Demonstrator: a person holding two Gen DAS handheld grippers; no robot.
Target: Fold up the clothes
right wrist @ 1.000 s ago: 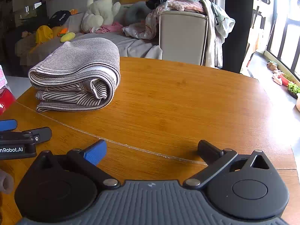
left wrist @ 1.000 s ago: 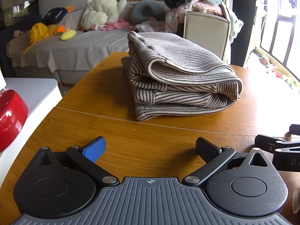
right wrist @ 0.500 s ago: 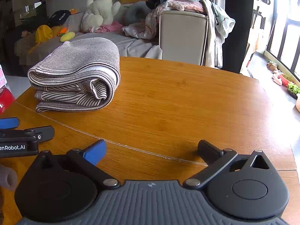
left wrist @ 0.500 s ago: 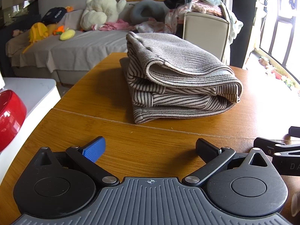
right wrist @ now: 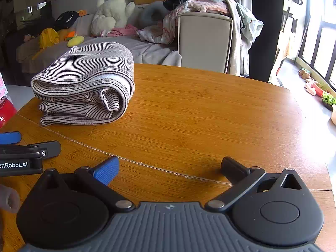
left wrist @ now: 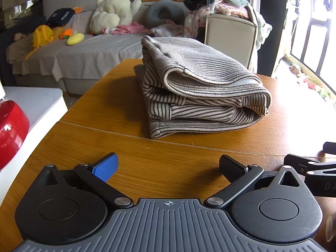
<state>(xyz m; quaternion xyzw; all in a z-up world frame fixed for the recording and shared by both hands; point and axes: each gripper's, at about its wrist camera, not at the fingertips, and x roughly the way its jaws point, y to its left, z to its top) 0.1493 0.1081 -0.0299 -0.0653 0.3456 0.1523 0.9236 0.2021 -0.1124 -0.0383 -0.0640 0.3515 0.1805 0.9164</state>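
Over the last second you have eased both open, empty grippers, left gripper (left wrist: 168, 166) and right gripper (right wrist: 170, 167), slightly nearer the folded grey-and-black striped knit garment (left wrist: 199, 88) on the round wooden table (right wrist: 210, 113), so this fold looks finished.

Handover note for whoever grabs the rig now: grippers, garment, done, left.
Left gripper: open, empty, low over the wooden table.
Right gripper: open, empty, beside the left one.
Striped garment: folded into a thick bundle on the table, ahead of the left gripper, neither gripper touching it.
Done: this piece looks folded.
Left: probably the clothes heaped on the armchair behind the table; none is on the table yet.
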